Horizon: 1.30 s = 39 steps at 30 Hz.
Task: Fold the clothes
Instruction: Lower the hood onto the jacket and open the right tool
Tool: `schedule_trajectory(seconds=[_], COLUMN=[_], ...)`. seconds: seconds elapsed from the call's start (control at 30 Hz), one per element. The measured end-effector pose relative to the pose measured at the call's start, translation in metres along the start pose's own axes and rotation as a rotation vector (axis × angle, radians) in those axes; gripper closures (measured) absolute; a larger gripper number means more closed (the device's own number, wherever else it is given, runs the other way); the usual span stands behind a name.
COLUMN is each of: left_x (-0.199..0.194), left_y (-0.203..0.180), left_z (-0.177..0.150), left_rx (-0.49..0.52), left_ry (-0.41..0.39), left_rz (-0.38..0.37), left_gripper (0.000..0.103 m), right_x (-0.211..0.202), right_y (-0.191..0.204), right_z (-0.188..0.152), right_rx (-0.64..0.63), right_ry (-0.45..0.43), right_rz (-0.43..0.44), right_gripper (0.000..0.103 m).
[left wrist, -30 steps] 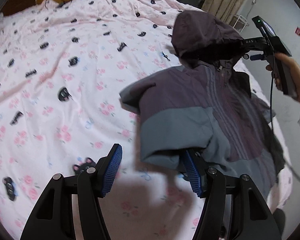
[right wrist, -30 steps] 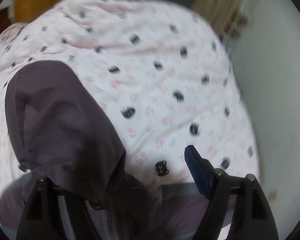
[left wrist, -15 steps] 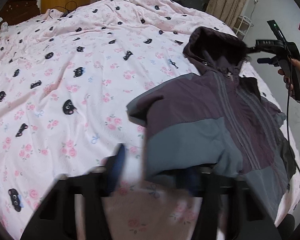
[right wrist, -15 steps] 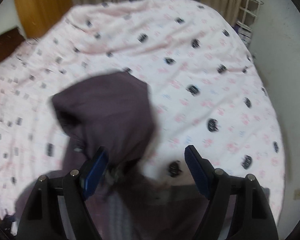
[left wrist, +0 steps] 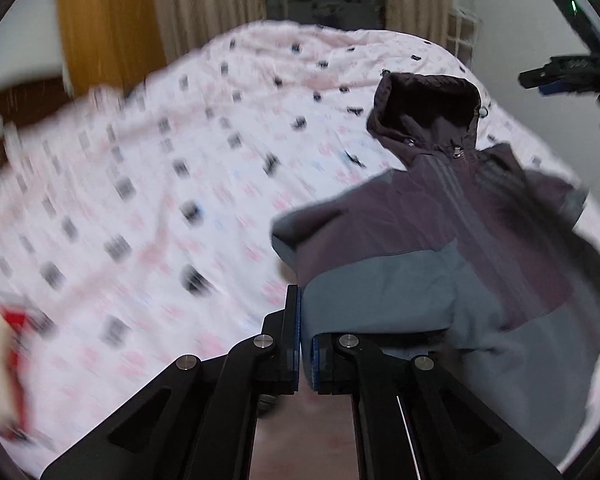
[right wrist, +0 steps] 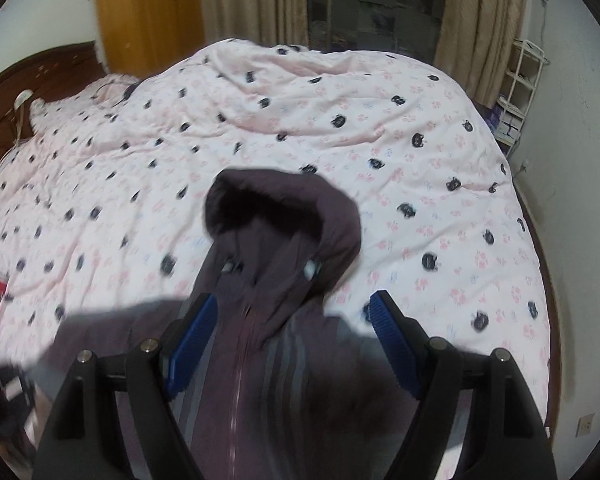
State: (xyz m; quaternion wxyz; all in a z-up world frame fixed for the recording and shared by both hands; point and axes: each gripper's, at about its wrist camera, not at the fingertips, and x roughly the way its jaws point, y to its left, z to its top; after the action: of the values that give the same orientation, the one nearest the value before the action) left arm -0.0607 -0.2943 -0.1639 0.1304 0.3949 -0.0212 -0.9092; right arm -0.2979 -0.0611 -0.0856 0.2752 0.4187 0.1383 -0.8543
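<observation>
I have my left gripper [left wrist: 305,332] pinched shut on the grey sleeve edge of the one jacket [left wrist: 452,240], so that I can carry that side across for a fold. My right gripper [right wrist: 288,344] hangs above the zip with its jaws wide, holding nothing, ready to take the other side. The jacket lies front up on the pink bedcover [right wrist: 380,120], near its right edge, hood [right wrist: 284,208] pointing away from me.

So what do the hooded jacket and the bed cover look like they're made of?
Jacket: probably thin synthetic shell fabric, matte purple and grey, holding crisp folds; zip and snaps. Bed cover: looks like soft printed cotton, pink, matte, loosely wrinkled.
</observation>
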Motion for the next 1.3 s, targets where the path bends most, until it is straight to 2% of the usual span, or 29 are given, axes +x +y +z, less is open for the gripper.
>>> schedule_trajectory(seconds=[0.13, 0.3, 0.47, 0.57, 0.63, 0.73, 0.77, 0.87, 0.9, 0.97, 1.03, 1.13, 1.2, 1.3], left_x=[-0.020, -0.023, -0.003, 0.016, 0.023, 0.023, 0.019, 0.000, -0.008, -0.024, -0.039, -0.056, -0.058, -0.056], left_y=[-0.008, -0.019, -0.039, -0.049, -0.052, -0.053, -0.053, -0.051, -0.047, -0.032, -0.012, 0.022, 0.044, 0.065], left_z=[0.005, 0.000, -0.028, -0.062, -0.083, -0.106, -0.109, -0.106, -0.103, -0.096, -0.090, -0.081, -0.080, -0.086], left_rx=[0.217, 0.430, 0.750, 0.982, 1.074, 1.095, 1.070, 0.900, 0.804, 0.598, 0.376, 0.037, -0.147, -0.346], left_ry=[-0.062, -0.066, -0.058, -0.057, -0.027, 0.037, 0.043, 0.085, 0.103, 0.127, 0.142, 0.155, 0.154, 0.149], left_rz=[0.185, 0.405, 0.620, 0.757, 0.774, 0.716, 0.690, 0.579, 0.513, 0.363, 0.198, -0.048, -0.173, -0.274], left_gripper=[0.100, 0.100, 0.099, 0.099, 0.099, 0.097, 0.097, 0.092, 0.090, 0.072, 0.061, 0.055, 0.050, 0.049], right_x=[-0.020, -0.027, -0.025, -0.024, -0.025, -0.025, -0.025, -0.028, -0.029, -0.031, -0.032, -0.034, -0.035, -0.037], right_y=[0.017, 0.034, 0.038, 0.033, 0.028, 0.022, 0.020, 0.016, 0.015, 0.014, 0.013, 0.014, 0.015, 0.021], right_z=[-0.041, -0.099, -0.145, -0.167, -0.180, -0.192, -0.195, -0.203, -0.205, -0.209, -0.214, -0.220, -0.223, -0.226], right_rx=[-0.042, -0.055, -0.036, -0.010, 0.005, 0.014, 0.014, 0.011, 0.012, 0.016, 0.024, 0.026, 0.021, 0.005], right_ry=[0.035, 0.111, 0.170, 0.195, 0.212, 0.232, 0.237, 0.246, 0.248, 0.251, 0.256, 0.262, 0.264, 0.266], right_rz=[0.037, 0.109, 0.132, 0.137, 0.135, 0.120, 0.115, 0.104, 0.102, 0.101, 0.105, 0.103, 0.099, 0.094], right_gripper=[0.023, 0.023, 0.023, 0.023, 0.023, 0.023, 0.023, 0.023, 0.023, 0.023, 0.023, 0.023, 0.023, 0.023])
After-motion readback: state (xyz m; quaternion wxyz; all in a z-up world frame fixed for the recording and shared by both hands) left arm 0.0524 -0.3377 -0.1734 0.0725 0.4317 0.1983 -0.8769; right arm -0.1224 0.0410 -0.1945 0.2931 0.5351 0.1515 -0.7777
